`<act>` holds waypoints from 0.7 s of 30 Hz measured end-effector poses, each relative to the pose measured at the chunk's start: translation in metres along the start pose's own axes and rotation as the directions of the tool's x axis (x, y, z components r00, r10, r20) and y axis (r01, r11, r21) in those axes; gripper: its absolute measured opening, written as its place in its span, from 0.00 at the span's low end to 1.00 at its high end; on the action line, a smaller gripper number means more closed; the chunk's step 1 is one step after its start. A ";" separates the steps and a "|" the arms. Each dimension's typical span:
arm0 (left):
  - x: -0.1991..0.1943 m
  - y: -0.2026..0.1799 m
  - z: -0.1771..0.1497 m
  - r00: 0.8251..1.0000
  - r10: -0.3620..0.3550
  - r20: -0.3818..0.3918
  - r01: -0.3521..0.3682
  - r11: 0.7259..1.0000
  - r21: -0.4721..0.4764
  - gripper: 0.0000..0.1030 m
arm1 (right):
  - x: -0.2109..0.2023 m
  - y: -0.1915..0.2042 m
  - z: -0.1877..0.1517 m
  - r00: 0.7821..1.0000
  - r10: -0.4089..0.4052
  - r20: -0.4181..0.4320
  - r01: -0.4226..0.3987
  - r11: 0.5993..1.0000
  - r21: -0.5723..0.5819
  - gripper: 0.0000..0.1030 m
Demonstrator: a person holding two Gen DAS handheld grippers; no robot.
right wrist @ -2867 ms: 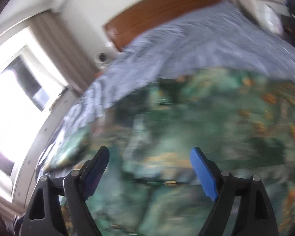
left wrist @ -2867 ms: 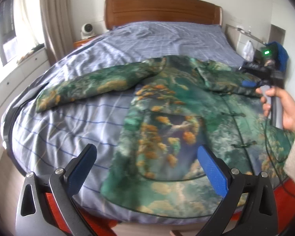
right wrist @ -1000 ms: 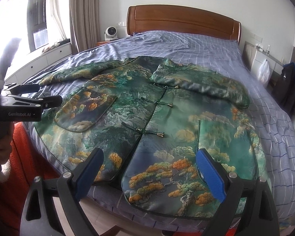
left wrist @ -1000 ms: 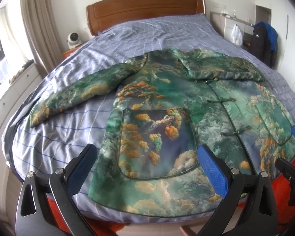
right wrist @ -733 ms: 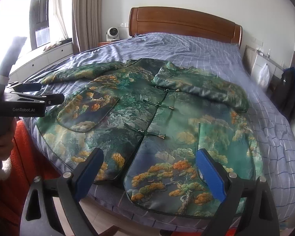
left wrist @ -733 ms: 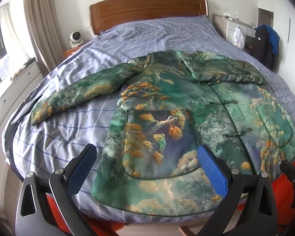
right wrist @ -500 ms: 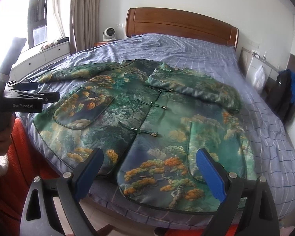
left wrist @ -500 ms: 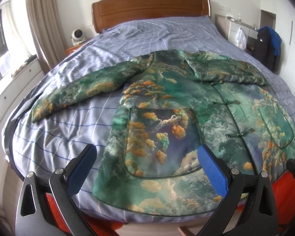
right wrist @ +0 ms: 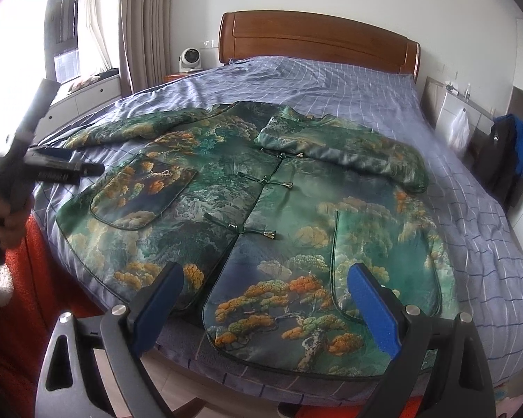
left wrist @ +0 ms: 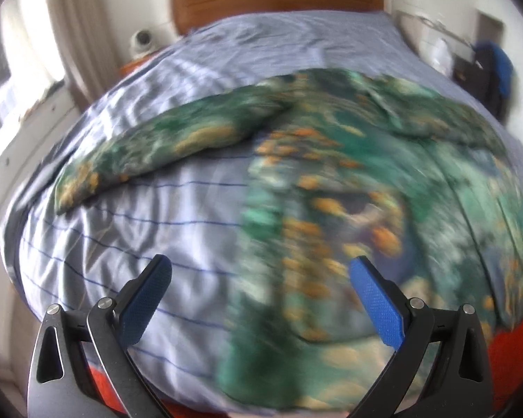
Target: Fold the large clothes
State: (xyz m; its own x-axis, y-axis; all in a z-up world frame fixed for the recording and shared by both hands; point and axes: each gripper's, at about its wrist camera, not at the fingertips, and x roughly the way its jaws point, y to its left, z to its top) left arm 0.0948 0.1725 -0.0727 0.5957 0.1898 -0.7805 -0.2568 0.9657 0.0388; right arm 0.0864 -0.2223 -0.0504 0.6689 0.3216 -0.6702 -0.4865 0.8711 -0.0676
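Note:
A large green jacket [right wrist: 261,191] with orange tree print lies flat, front up, on the bed. Its right sleeve [right wrist: 345,149] is folded across the chest. Its left sleeve [right wrist: 132,129] lies stretched out over the sheet, also blurred in the left wrist view [left wrist: 177,146]. My right gripper [right wrist: 265,296] is open and empty above the jacket's hem at the foot of the bed. My left gripper [left wrist: 261,289] is open and empty over the hem's left corner; in the right wrist view it [right wrist: 83,167] hovers near the sleeve end.
The bed has a blue checked sheet [right wrist: 470,209] and a wooden headboard [right wrist: 313,41]. A small white fan [right wrist: 190,59] stands on the nightstand at the left. A dark bag [right wrist: 509,160] sits by the wall at the right. Red cloth [right wrist: 35,278] hangs below the bed's foot.
My left gripper has swung left and forward toward the outstretched sleeve, blurring its view. My right gripper has shifted slightly. The jacket has not moved.

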 end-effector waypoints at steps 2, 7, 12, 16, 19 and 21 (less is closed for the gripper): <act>0.013 0.037 0.015 0.999 -0.035 -0.002 0.034 0.994 -0.106 0.99 | 0.000 0.001 0.000 1.000 -0.004 -0.003 0.004 1.000 -0.005 0.91; 0.061 0.144 0.046 0.988 -0.147 0.046 0.152 0.877 -0.456 0.99 | 0.001 0.006 0.001 1.000 -0.011 -0.005 0.011 1.000 -0.017 0.91; 0.120 0.218 0.053 0.994 -0.096 0.047 0.102 0.732 -0.674 0.99 | 0.006 0.015 0.000 0.999 0.010 -0.033 -0.011 0.999 -0.040 0.91; 0.146 0.265 0.047 0.997 -0.044 0.058 0.073 0.576 -0.814 0.96 | 0.005 0.022 0.000 0.999 0.012 -0.039 -0.015 0.998 -0.068 0.91; 0.149 0.280 0.054 0.999 0.010 0.044 0.032 0.540 -0.841 0.26 | 0.007 0.023 -0.002 0.999 0.012 -0.052 -0.015 0.997 -0.074 0.91; 0.140 0.276 0.070 0.998 0.044 0.040 0.008 0.573 -0.820 0.13 | 0.011 0.022 -0.004 0.998 0.015 -0.066 -0.019 0.998 -0.065 0.91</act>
State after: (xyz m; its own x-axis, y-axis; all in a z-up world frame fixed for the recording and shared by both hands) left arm 0.1610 0.4782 -0.1274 0.6137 0.2388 -0.7526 -0.7665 0.4090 -0.4952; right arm 0.0808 -0.2010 -0.0622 0.6228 0.3090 -0.7188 -0.5345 0.8389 -0.1024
